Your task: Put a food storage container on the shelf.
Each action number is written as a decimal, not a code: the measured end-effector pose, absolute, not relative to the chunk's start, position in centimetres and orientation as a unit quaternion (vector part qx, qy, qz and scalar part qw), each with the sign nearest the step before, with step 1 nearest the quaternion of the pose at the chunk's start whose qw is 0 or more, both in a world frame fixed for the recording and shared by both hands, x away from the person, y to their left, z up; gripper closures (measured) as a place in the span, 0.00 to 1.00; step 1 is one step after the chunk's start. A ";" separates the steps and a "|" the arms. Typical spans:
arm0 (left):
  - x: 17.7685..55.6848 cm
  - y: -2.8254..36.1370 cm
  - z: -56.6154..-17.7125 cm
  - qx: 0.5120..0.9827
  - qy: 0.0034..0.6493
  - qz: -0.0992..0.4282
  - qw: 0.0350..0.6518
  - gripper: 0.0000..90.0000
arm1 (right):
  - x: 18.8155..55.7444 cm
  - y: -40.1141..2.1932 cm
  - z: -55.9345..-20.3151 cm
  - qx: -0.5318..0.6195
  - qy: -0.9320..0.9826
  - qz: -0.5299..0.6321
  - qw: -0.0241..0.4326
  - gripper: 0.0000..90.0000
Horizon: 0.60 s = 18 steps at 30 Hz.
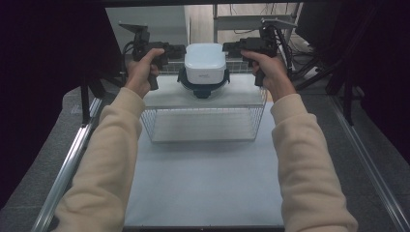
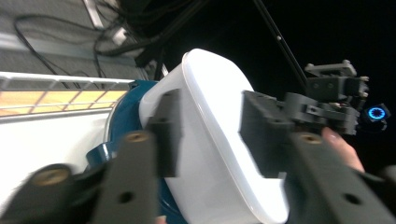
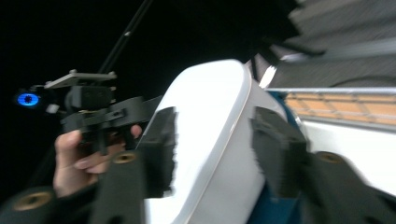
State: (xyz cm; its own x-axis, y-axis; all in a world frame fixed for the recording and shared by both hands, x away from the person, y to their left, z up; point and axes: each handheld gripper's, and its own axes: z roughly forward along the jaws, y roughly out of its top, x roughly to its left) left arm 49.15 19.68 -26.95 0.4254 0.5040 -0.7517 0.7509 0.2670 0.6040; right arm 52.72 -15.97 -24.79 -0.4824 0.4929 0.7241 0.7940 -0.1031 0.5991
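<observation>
Evidently a two-handed set-down or pick-up is in hand, and everything is arranged for symmetry. At the left, the left tongs [image 1: 180, 50] are held level by the person's left hand [image 1: 141, 72] and pointed inward at the side of the white container [image 1: 205, 62]; in the left gripper view the two black pads [image 2: 169, 131] are seen standing astride the container's rounded white rim [image 2: 219, 140] with a little space on each side, so the tongs are part-way apart and nothing is pinched — no firm contact can be made out.

In the middle, the container is seated on a dark blue base [image 1: 202, 89], which rests on the pale top of a wire basket [image 1: 203, 123] turned into a raised stand at the far end of the bench [image 1: 203, 188]. The height is probably why both forearms are stretched forward.

At the right, the right tongs [image 1: 231, 48] are mirrored — gripped by the right hand [image 1: 270, 72], aimed inward at the opposite side. In the right gripper view its pads [image 3: 161, 149] likewise flank the white rim [image 3: 215, 140], loosely spread and not pressing. An even hold from both sides would keep so broad a load from tipping.
</observation>
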 end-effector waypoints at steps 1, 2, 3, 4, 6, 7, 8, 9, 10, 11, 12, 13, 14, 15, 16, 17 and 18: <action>48.7 19.8 -26.9 0.597 0.525 -0.096 0.599 0.55 | 52.3 -16.1 -24.5 -0.487 -0.660 -0.560 0.118 0.49; 48.2 20.1 -26.8 0.602 0.522 -0.085 0.598 0.48 | 51.1 -16.6 -23.8 -0.471 -0.666 -0.570 0.093 0.46; 47.1 20.4 -26.6 0.612 0.518 -0.063 0.595 0.45 | 50.5 -16.9 -23.5 -0.462 -0.671 -0.575 0.083 0.44; 47.1 20.4 -26.6 0.612 0.518 -0.063 0.595 0.42 | 50.5 -16.9 -23.5 -0.462 -0.671 -0.575 0.083 0.44; 45.2 21.0 -26.7 0.623 0.506 -0.037 0.595 0.40 | 48.9 -17.5 -23.1 -0.441 -0.683 -0.579 0.054 0.40; 44.2 21.3 -26.9 0.628 0.501 -0.025 0.595 0.38 | 48.0 -17.9 -22.9 -0.431 -0.689 -0.581 0.040 0.39; 43.3 21.6 -27.1 0.632 0.496 -0.017 0.595 0.37 | 47.1 -18.2 -22.8 -0.422 -0.695 -0.582 0.026 0.38; 42.3 21.9 -27.4 0.636 0.491 -0.011 0.595 0.36 | 45.2 -19.1 -22.9 -0.403 -0.706 -0.583 -0.001 0.37; 41.2 22.2 -27.7 0.641 0.488 -0.004 0.593 0.36 | 45.2 -19.1 -22.9 -0.403 -0.706 -0.583 -0.001 0.37; 40.1 22.5 -28.0 0.643 0.484 0.004 0.593 0.35 | 44.2 -19.5 -23.1 -0.393 -0.713 -0.580 -0.018 0.36; 39.0 22.8 -28.5 0.647 0.480 0.011 0.592 0.35 | 43.1 -19.9 -23.3 -0.385 -0.720 -0.576 -0.029 0.35; 37.9 23.0 -29.0 0.652 0.476 0.017 0.590 0.34 | 42.1 -20.3 -23.6 -0.377 -0.726 -0.573 -0.043 0.34; 36.8 23.2 -29.5 0.655 0.473 0.023 0.589 0.34 | 40.0 -21.2 -24.5 -0.367 -0.733 -0.569 -0.067 0.34; 35.8 23.4 -30.1 0.659 0.469 0.023 0.588 0.34 | 39.1 -21.6 -25.0 -0.361 -0.737 -0.567 -0.073 0.34; 35.0 23.5 -30.6 0.662 0.463 0.022 0.589 0.34 | 39.1 -21.6 -25.0 -0.361 -0.737 -0.567 -0.073 0.34; 33.8 23.7 -31.4 0.667 0.454 0.018 0.590 0.34 | 38.4 -21.9 -25.4 -0.357 -0.739 -0.567 -0.076 0.34; 32.9 23.8 -32.1 0.670 0.451 0.019 0.589 0.34 | 37.3 -22.3 -26.3 -0.352 -0.741 -0.566 -0.081 0.34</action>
State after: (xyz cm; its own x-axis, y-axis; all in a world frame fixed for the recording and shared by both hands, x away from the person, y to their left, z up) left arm 32.89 23.81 -32.09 0.5917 0.6269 -0.5068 0.5830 0.1014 0.8061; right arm 37.29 -22.28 -26.26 -0.7393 0.6132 0.2783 0.4294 0.1110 0.8962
